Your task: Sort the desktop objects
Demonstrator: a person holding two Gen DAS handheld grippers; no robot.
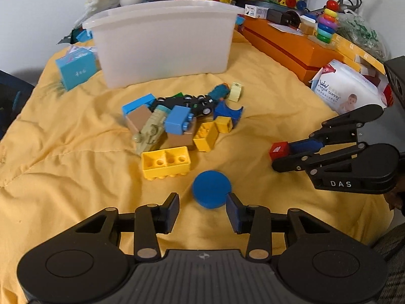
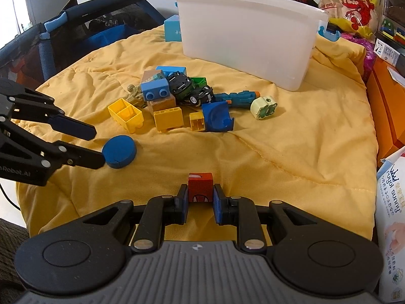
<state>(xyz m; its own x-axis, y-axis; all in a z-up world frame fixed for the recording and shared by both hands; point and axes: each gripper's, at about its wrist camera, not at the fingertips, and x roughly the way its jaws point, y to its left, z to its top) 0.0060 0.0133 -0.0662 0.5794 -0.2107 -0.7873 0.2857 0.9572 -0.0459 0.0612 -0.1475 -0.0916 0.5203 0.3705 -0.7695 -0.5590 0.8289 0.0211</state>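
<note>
A blue disc (image 1: 211, 188) lies on the yellow quilt (image 1: 76, 152), just ahead of my left gripper (image 1: 203, 210). That gripper is open, and the disc's near edge sits against its right fingertip. From the right wrist view the left gripper (image 2: 97, 147) reaches in from the left toward the blue disc (image 2: 119, 152). My right gripper (image 2: 201, 197) is shut on a red cube (image 2: 200, 186) low over the quilt; the left wrist view shows the right gripper (image 1: 283, 155) and red cube (image 1: 278, 150) at right. Behind a toy pile (image 1: 182, 124) (image 2: 172, 101) stands a white bin (image 1: 164, 48) (image 2: 248, 35).
An orange box (image 1: 291, 45) with a ring stacker (image 1: 326, 22) and a wipes pack (image 1: 346, 88) (image 2: 392, 215) crowd the right edge. A blue carton (image 1: 76, 69) sits left of the bin. A dark mesh playpen (image 2: 76, 30) borders the quilt's far left.
</note>
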